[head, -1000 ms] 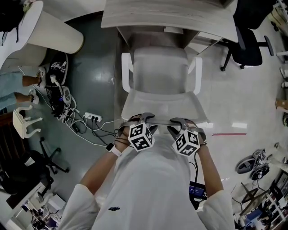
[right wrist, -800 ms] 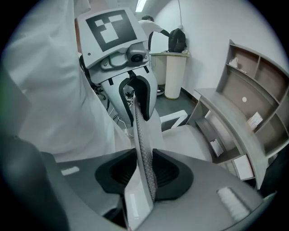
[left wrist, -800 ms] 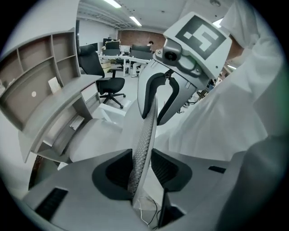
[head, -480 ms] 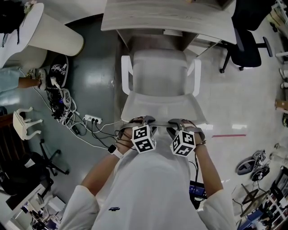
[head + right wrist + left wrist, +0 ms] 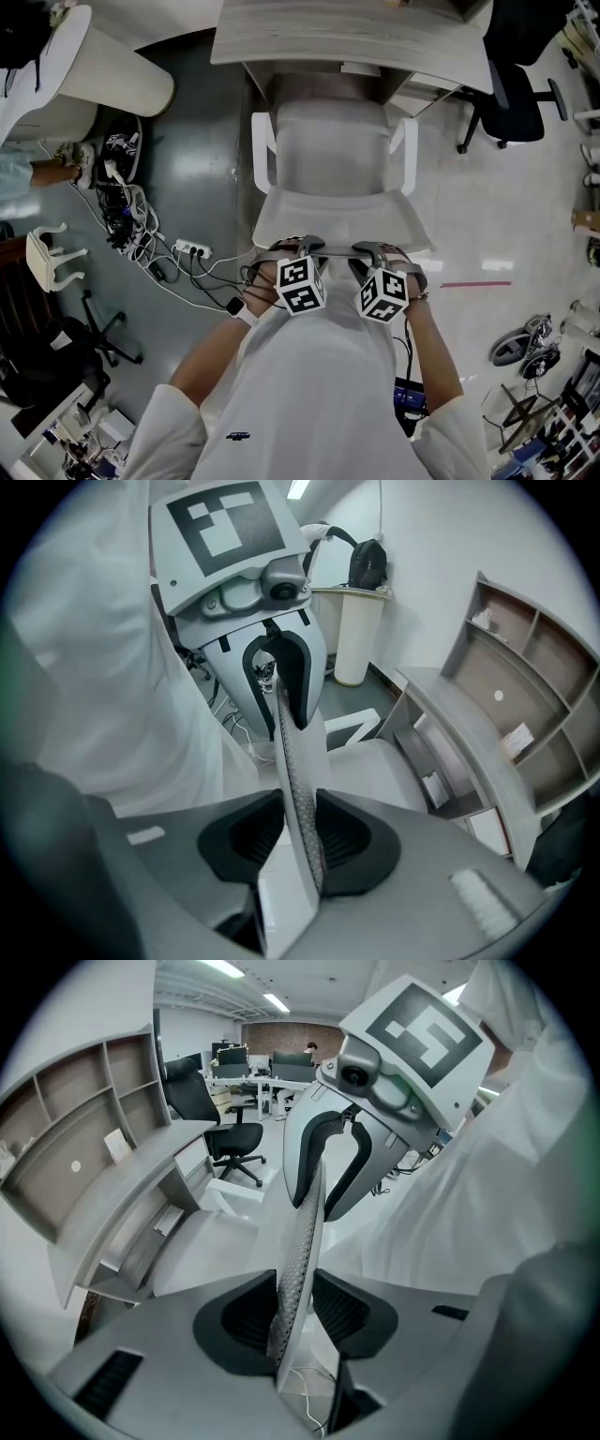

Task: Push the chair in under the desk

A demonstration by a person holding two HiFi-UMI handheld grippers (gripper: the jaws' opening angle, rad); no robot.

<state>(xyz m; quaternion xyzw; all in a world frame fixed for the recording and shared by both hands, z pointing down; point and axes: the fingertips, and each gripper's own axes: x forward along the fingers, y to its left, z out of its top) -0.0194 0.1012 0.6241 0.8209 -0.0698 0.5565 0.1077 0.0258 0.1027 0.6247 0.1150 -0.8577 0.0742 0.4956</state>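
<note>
Head view is showing left gripper (image 5: 300, 247) closing on chair back (image 5: 342, 220), right gripper (image 5: 370, 250) pinching it, likely needing even pushing.

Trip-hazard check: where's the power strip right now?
Head view, left: the power strip lies on the dark floor, just left of the white chair backrest, by the cable tangle.

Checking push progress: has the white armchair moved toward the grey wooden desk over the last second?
No, not visibly: the white armchair keeps the same spacing from the white power strip on the floor, its seat still clear of the grey wooden desk.
</note>
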